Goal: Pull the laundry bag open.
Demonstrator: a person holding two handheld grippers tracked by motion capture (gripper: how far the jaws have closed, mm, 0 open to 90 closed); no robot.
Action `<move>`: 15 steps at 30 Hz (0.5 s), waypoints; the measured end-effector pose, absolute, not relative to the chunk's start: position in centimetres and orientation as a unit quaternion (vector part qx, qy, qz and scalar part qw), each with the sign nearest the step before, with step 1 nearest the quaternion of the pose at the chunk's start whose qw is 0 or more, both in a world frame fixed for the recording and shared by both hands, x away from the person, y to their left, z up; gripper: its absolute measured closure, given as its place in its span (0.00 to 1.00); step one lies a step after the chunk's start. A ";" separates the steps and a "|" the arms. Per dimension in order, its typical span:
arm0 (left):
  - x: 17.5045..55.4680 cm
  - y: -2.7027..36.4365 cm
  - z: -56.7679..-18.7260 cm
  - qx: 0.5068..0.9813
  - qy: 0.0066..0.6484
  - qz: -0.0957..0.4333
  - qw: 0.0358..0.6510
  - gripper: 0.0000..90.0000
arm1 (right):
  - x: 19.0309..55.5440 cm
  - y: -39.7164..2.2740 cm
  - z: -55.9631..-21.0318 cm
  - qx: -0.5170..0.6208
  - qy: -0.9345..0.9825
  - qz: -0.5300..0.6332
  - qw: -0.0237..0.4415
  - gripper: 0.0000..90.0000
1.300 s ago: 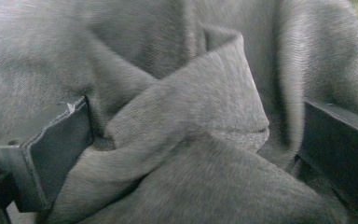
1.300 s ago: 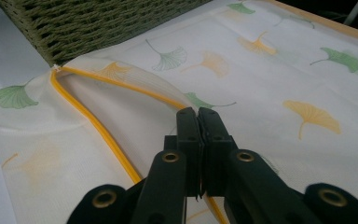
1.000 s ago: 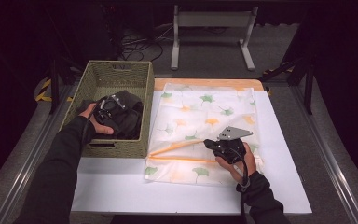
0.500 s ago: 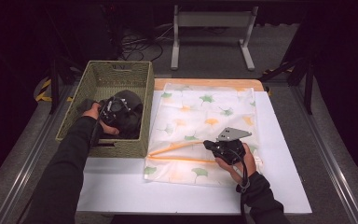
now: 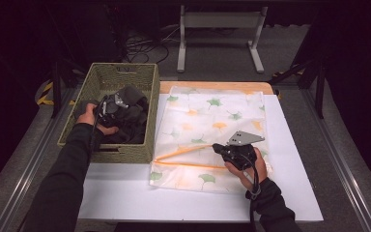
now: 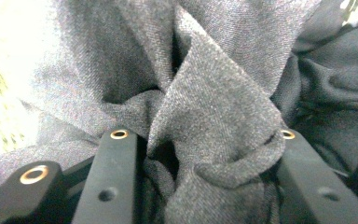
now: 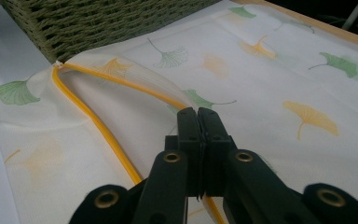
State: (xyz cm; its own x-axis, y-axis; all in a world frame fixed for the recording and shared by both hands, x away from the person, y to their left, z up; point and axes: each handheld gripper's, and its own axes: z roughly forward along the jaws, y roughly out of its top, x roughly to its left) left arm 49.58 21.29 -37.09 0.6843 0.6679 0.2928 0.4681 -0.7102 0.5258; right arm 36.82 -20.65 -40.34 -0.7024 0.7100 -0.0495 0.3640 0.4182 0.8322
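Left arm: dark sleeve runs up from the bottom left of the high view, the forearm angled toward the woven basket (image 5: pixel 89 84), wrist bent over its near wall
Left hand: the left hand (image 5: pixel 91 119) wraps the tool body inside the basket, knuckles toward the left wall
Left gripper: the left gripper (image 5: pixel 118 107) is buried in the dark grey clothing (image 6: pixel 205 93); in the left gripper view its jaws stand apart with a twisted fold of the cloth bunched between them, not yet pinched tight
Clothing: heaped in the basket, filling its middle and right part, rising a little above the rim
Basket: on the left of the white table (image 5: pixel 290 145), its right wall touching the left edge of the mesh bag (image 5: pixel 212 116)
Right arm: short dark sleeve comes in at the bottom right, the right hand (image 5: pixel 249 166) resting on the bag, palm down around the tool
Right gripper: the right gripper (image 5: pixel 218 148) points left, jaws clenched together at the orange zipper edge (image 7: pixel 98 121) of the bag; whether fabric is caught between them I cannot tell
Bag: white with green and orange ginkgo leaves, lying flat mid-table, its zipper mouth gaping open toward the basket
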 end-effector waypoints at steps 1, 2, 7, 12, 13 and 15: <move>49.4 21.4 -36.8 0.887 0.322 0.246 0.221 0.69 | 36.8 -20.7 -40.3 0.329 0.817 0.429 0.203 0.99; 49.1 21.8 -36.3 0.877 0.325 0.254 0.245 0.69 | 36.8 -20.7 -40.3 0.329 0.816 0.429 0.204 0.99; 47.5 23.6 -34.6 0.841 0.333 0.266 0.334 0.70 | 36.8 -20.9 -40.1 0.331 0.813 0.433 0.205 0.99; 46.3 24.7 -33.8 0.818 0.336 0.275 0.378 0.70 | 36.7 -20.9 -40.0 0.333 0.810 0.436 0.208 0.99; 45.9 25.0 -33.4 0.811 0.331 0.284 0.391 0.70 | 36.7 -20.9 -39.9 0.333 0.809 0.437 0.209 0.99; 45.1 25.2 -32.7 0.800 0.328 0.279 0.419 0.70 | 36.6 -21.1 -39.8 0.334 0.807 0.440 0.211 0.99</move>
